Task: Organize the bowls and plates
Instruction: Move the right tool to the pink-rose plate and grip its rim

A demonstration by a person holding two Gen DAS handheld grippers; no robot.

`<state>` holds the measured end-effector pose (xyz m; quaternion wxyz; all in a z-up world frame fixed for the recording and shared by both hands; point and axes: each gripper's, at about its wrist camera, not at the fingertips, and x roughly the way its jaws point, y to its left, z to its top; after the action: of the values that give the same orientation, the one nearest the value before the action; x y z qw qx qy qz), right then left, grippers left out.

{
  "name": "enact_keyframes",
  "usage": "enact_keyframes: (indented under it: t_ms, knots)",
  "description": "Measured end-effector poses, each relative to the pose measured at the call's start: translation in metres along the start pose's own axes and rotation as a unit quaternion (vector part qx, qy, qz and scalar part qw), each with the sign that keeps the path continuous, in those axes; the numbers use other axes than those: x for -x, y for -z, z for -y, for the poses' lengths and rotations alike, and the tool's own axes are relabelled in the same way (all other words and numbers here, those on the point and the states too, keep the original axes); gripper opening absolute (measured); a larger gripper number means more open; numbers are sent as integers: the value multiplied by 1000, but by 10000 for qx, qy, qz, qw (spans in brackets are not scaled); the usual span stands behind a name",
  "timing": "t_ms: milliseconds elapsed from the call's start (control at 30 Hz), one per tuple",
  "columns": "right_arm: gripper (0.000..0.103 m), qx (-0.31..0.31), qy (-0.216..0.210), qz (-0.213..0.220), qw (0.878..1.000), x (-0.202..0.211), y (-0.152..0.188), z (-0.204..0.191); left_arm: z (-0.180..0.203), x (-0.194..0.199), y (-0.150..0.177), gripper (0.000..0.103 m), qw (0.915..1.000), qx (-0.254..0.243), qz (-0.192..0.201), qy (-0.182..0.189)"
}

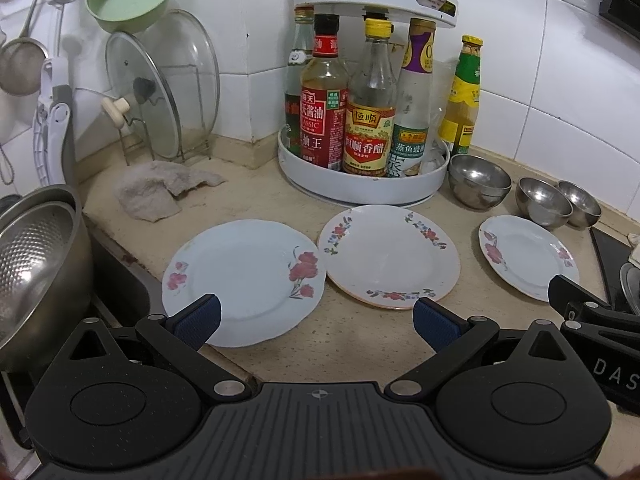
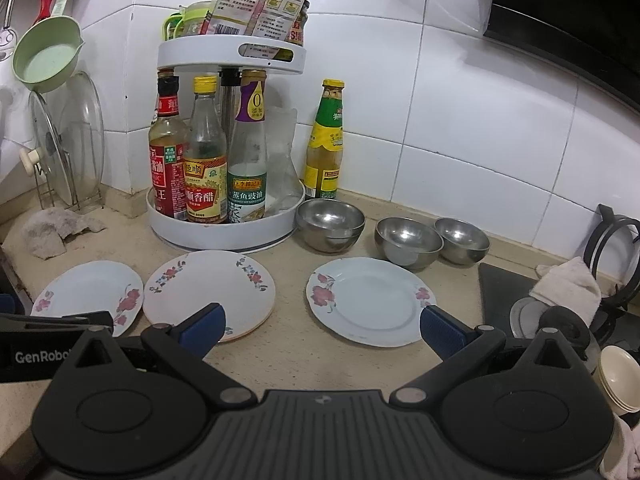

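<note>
Holding both my claws wide, nothing gripped: left gripper, right gripper. Three plates flat on counter: left plate, middle plate, right plate. Steel bowls behind right plate.

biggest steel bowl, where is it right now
In both views the biggest steel bowl sits on the counter against the white bottle rack, left of the two smaller bowls.

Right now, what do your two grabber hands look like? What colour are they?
Both look the same. The left gripper and right gripper are matte black, with two round discs on a ribbed grey-black base. Thin black arms with silver rivets reach out to blue fingers covered in a bumpy texture. White letters are printed on the sides: "GenRobo" on the left one, "DAS" on the right. No cables or sleeves show.
</note>
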<state>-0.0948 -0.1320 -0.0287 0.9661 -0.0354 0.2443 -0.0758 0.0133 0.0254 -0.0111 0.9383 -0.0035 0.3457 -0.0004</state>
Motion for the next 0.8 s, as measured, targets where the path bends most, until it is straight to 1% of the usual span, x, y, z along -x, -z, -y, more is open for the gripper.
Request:
enact_keyframes:
  t_ms: [267,467,600,800]
  knots:
    - [101,7,-49,-59,10000,-7,-2,-8,-7,-6,-2,103,10000,8,-42,-29]
    - [101,27,-186,-174,9997,-19,-1,-15,-17,-14,-3,103,10000,23,-57,17]
    - [101,56,-325,-294,9990,-33,-1,-18,-23,-24,-1,103,9998,-172,3,-135]
    - [101,153,-715,-424,9964,-68,-4,-30,-41,-48,-5,103,9990,-51,-229,-382]
